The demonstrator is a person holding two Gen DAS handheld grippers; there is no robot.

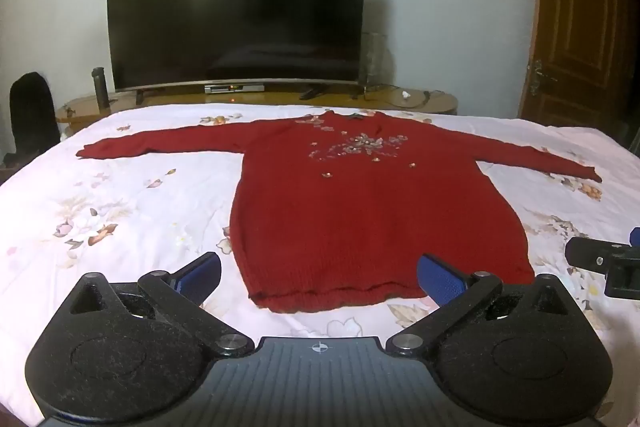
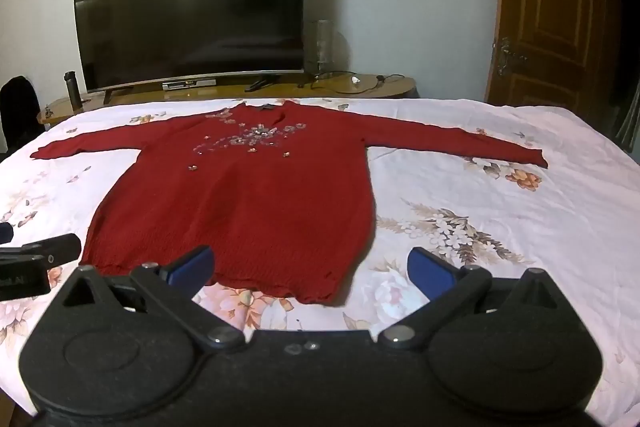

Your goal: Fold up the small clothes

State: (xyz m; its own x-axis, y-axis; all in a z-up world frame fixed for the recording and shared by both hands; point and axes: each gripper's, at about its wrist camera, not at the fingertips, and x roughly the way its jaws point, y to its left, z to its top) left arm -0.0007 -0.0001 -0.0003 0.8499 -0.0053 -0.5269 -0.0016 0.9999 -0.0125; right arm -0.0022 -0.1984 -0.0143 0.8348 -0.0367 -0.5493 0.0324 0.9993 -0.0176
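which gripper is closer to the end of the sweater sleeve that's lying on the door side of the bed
Right. The right gripper hangs over the hem corner on that side of the sweater; the left gripper is at the opposite hem corner, farther from the cuff.

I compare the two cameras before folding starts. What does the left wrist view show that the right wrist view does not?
Only the left wrist view: the open left gripper low in front, over the hem, with part of the right gripper at the picture's right edge.

Only the right wrist view: the open right gripper, with part of the left gripper at the left edge.

Both: the red sweater flat on the floral bedsheet, sleeves spread, and the dark television.
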